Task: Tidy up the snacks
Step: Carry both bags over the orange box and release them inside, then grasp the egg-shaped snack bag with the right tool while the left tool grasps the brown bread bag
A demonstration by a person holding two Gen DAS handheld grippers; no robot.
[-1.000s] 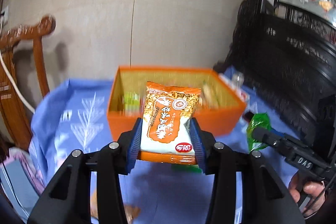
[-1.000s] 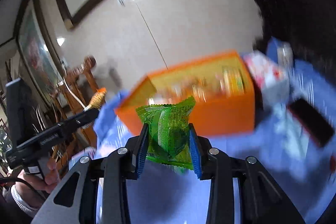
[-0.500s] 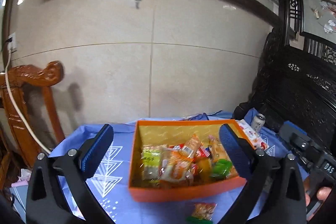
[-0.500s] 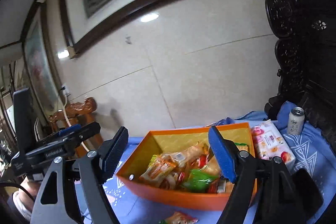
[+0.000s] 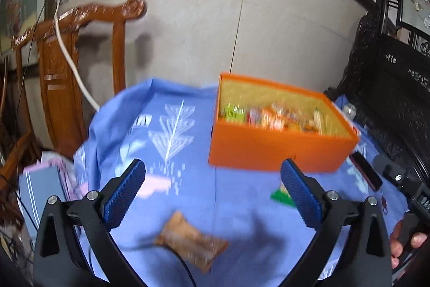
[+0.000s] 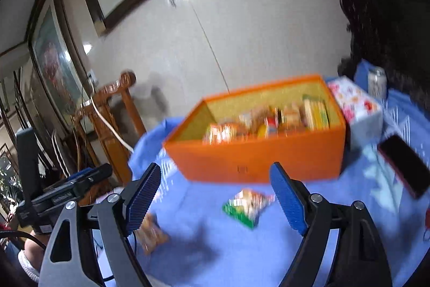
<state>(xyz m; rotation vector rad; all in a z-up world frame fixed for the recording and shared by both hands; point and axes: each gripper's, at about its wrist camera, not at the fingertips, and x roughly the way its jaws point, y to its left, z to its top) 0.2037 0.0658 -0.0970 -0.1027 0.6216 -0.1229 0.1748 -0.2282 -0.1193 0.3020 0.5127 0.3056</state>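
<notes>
Motion blur is smearing the packets inside the orange box (image 5: 279,152), so their printing is staying unreadable in both views. At six o'clock in the left wrist view, the brown snack packet (image 5: 190,241) is blurring into a streak. The green-edged packet (image 5: 279,195) is hiding partly behind one finger at four o'clock.

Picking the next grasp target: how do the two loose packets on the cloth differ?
The brown packet is plain tan-brown; the green packet has a green edge and a pale printed face. The brown packet lies nearer the cameras, toward the left; the green packet lies closer to the orange box. Both lie flat on the blue cloth, outside the box and untouched. Blur hides any print.
</notes>
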